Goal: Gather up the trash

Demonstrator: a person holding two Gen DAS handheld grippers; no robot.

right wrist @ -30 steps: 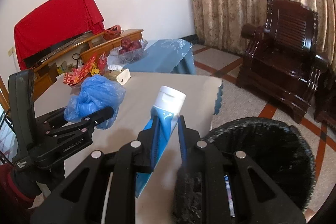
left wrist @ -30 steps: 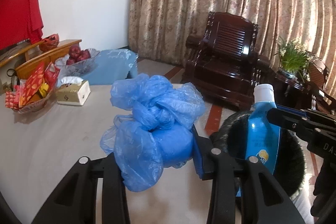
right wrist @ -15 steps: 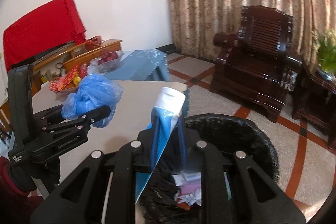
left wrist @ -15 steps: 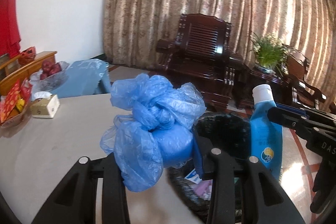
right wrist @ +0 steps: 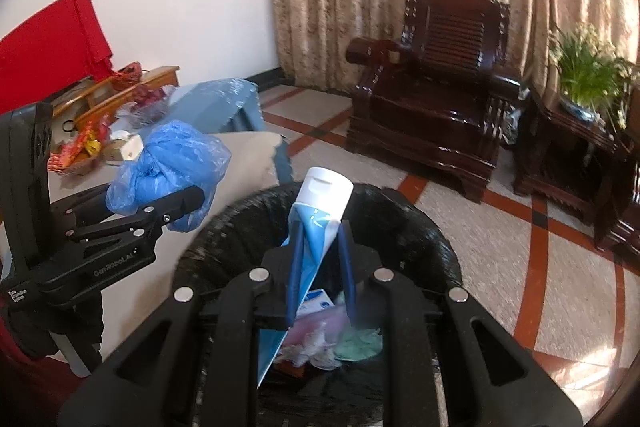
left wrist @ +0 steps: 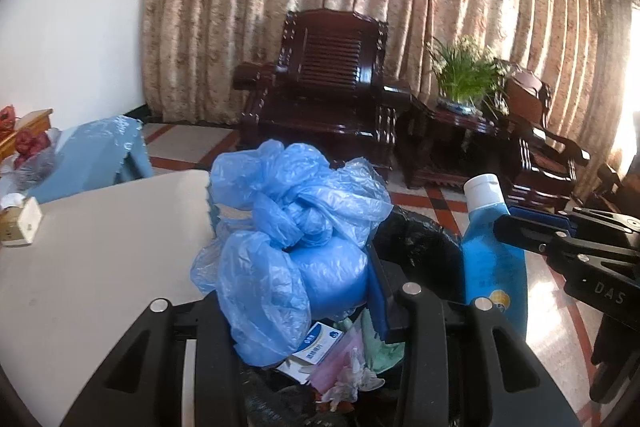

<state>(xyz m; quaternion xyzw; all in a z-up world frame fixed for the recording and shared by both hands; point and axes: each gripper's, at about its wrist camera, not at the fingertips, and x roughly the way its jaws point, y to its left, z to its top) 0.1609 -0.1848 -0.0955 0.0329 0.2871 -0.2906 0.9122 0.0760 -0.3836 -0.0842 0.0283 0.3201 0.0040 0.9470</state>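
Over the black-lined trash bin (right wrist: 420, 227), at the near right of the table (left wrist: 92, 255), both claws carry rubbish, neither piece let go yet. The left gripper (left wrist: 300, 311) is part-closed around a bunched blue plastic bag (left wrist: 296, 239), which hangs above the bin's near rim. The right gripper (right wrist: 320, 259) is nearly closed, pinching a flat blue tube with a white cap (right wrist: 316, 215) that stands tilted, cap pointing away, over the middle of the bin. Inside lie a small blue-and-white box (right wrist: 316, 301), crumpled tissue and pale green and pink scraps, so some collecting looks done. Dropping both items remains. Far left on the table a tissue box (left wrist: 18, 227) and snack basket (right wrist: 76, 155) appear to belong there. Readable writing: "GenRoboAI" on the left claw's body in the right view, "DAS" on the right claw's body in the left view. The tube's and box's print is too small to read.
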